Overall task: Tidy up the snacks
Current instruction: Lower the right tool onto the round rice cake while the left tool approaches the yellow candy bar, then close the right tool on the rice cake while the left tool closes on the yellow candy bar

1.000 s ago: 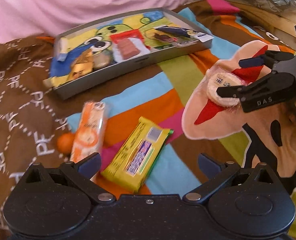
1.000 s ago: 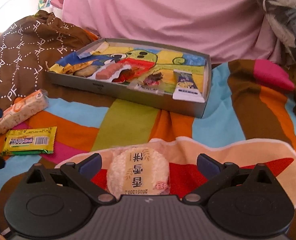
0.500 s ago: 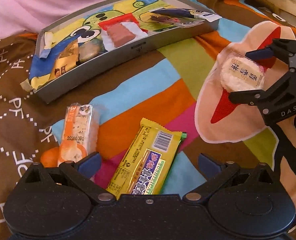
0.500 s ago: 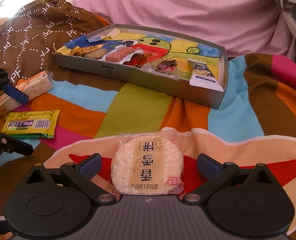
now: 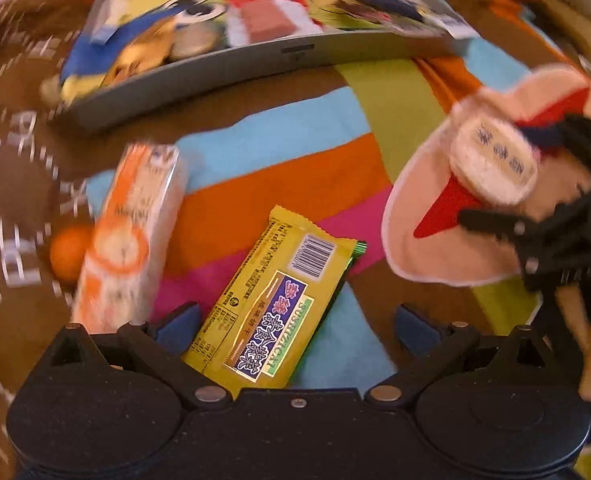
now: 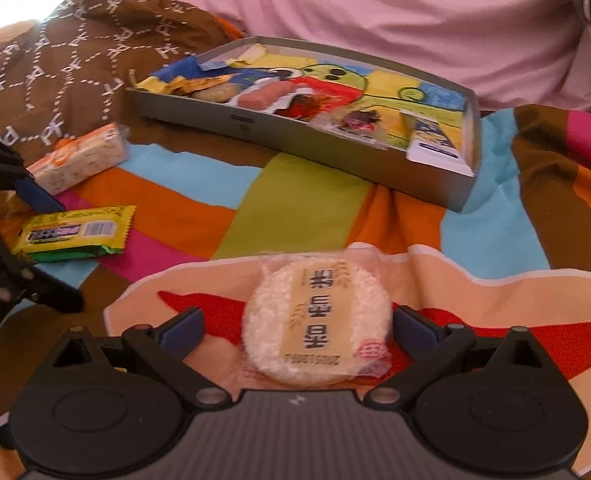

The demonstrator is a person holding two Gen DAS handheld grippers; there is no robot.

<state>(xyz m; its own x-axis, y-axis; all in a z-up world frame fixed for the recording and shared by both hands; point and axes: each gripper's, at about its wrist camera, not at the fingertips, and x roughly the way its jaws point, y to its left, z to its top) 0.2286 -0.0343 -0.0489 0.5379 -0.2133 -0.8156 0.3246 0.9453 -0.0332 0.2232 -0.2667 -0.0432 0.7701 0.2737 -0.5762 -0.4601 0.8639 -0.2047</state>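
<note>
Right gripper (image 6: 295,328) stands wide open around a round white rice cracker (image 6: 317,322) — sealed in clear wrap with a tan label — lying on the striped blanket (image 6: 295,196). Left gripper (image 5: 295,328), also wide, straddles a yellow snack bar (image 5: 273,306).

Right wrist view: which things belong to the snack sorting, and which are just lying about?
Part of the job:
- round rice cracker, between the open jaws of the right gripper
- yellow bar
- orange packet
- grey tray, already holding snacks

Just lying about:
- striped blanket
- brown cloth
- pink fabric
</note>
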